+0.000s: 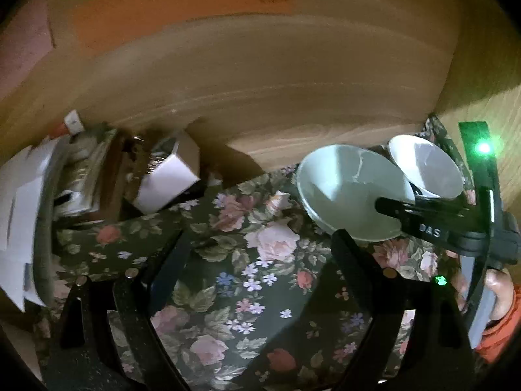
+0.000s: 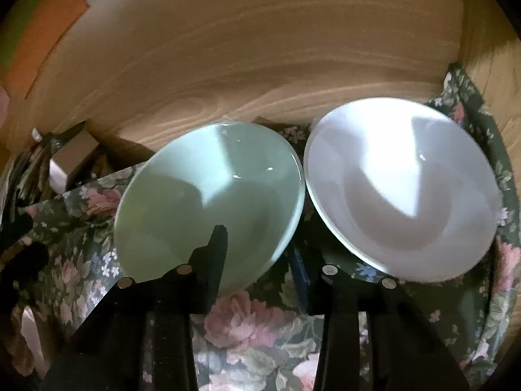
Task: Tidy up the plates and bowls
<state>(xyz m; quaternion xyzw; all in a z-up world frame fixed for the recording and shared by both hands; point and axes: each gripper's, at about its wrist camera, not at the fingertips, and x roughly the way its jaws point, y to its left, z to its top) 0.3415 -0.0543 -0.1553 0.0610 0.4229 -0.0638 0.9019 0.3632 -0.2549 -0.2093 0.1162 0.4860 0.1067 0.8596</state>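
Two bowls sit side by side on a dark floral cloth (image 2: 254,325), close against a wooden wall (image 2: 260,65); the pale green bowl (image 2: 208,202) lies to the left and the white bowl (image 2: 403,192) to the right, their rims all but touching.

The right gripper (image 2: 260,267) points steeply down at the near edge of the green bowl; its left finger (image 2: 211,254) reaches over the rim into the bowl, the right finger (image 2: 335,293) stands outside it in the gap between the two bowls, so the rim lies between them; whether the pads press on it cannot be told. In the left wrist view a hand (image 1: 498,293) in an orange sleeve (image 1: 498,339) holds that tool.

The left gripper (image 1: 260,260) hangs over bare cloth left of the green bowl, tilted downward, fingers spread wide with nothing between them; a small white box (image 1: 169,179) and a heap of papers (image 1: 19,228) lie further left.
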